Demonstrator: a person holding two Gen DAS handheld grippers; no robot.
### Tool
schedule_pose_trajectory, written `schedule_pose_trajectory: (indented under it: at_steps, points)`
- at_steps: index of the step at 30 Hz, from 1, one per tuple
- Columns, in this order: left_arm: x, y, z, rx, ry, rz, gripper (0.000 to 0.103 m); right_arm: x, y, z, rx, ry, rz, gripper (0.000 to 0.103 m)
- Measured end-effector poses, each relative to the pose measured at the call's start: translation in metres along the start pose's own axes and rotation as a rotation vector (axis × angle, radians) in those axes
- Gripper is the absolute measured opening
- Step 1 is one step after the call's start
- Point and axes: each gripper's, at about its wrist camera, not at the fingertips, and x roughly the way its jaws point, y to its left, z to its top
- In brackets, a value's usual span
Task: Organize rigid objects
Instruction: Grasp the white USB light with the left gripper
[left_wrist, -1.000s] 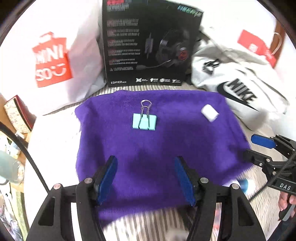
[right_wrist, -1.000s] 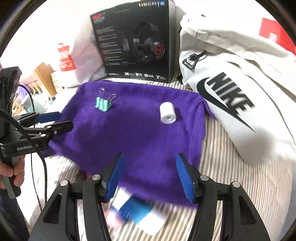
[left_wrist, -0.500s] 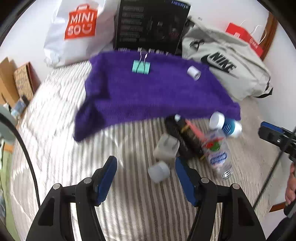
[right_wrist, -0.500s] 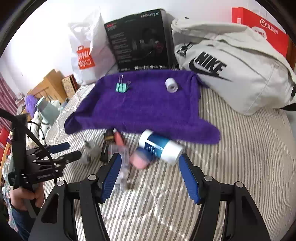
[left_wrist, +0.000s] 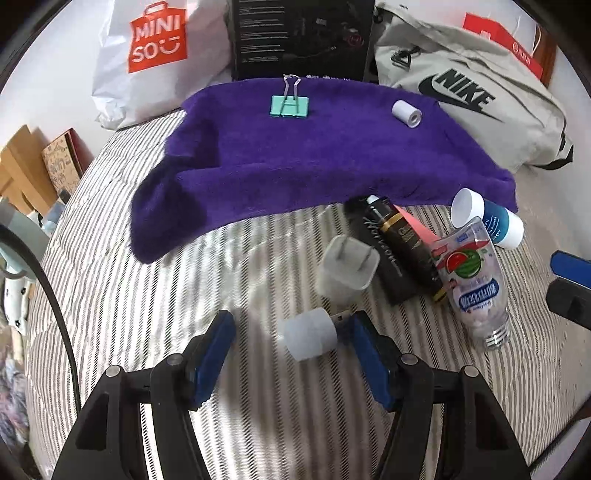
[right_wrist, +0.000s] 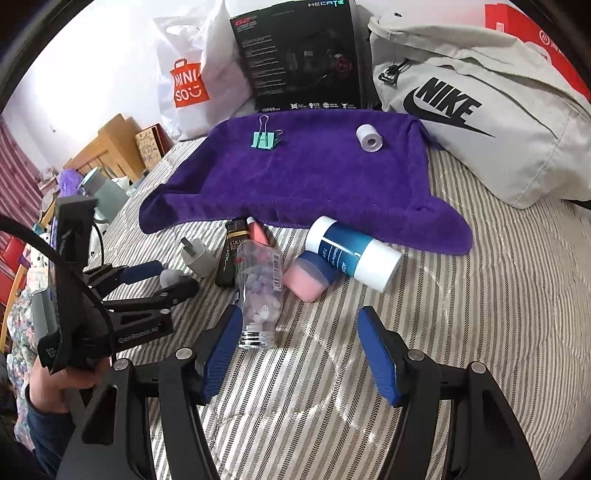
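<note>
Purple towel (right_wrist: 314, 177) lies spread on a striped bed (right_wrist: 498, 295), carrying a mint binder clip (right_wrist: 265, 139) and a small white paper roll (right_wrist: 369, 138), well apart from each other. Along its near edge sits a cluster: a white plug adapter (left_wrist: 349, 272), a dark tube with gold lettering (left_wrist: 393, 243), a clear bottle of pale pieces (right_wrist: 260, 291) lying on its side, a pink-ended container (right_wrist: 308, 277) and a blue-and-white canister (right_wrist: 352, 253). The towel's edge hides the far ends of the dark tube and of a pink item beside it, so that pink item cannot be identified. The bottle's label is too blurred to read in full.

The left tool (left_wrist: 291, 349) has its blue pads spread wide, and a small translucent white cap (left_wrist: 308, 338) lies on the bed between them, closer to the right pad; whether it touches that pad is unclear. The right tool (right_wrist: 301, 354) is likewise spread and holds nothing; the clear bottle's threaded neck lies just beside its left pad, the rest of the cluster just beyond. A hand (right_wrist: 61, 387) grips the left tool's handle, partly cut off at the frame edge. A Nike bag (right_wrist: 480, 110), a headset box (right_wrist: 299, 55) and a Miniso bag (right_wrist: 188, 85) stand behind the towel.
</note>
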Motion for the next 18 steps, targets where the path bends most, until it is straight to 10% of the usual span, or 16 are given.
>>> schedule_pose_trajectory:
  at_steps: [13, 15, 18]
  points:
    - [-0.001, 0.006, -0.004, 0.013, -0.024, -0.011, 0.062, 0.012, -0.014, -0.001, 0.025, 0.014, -0.022, 0.064]
    - [-0.002, 0.005, -0.004, 0.024, -0.045, -0.016, 0.042, 0.013, -0.022, 0.000, 0.049, 0.003, -0.022, 0.064]
    - [-0.002, 0.002, -0.002, 0.055, -0.043, -0.011, 0.038, 0.016, -0.031, 0.010, 0.062, -0.013, -0.044, 0.064]
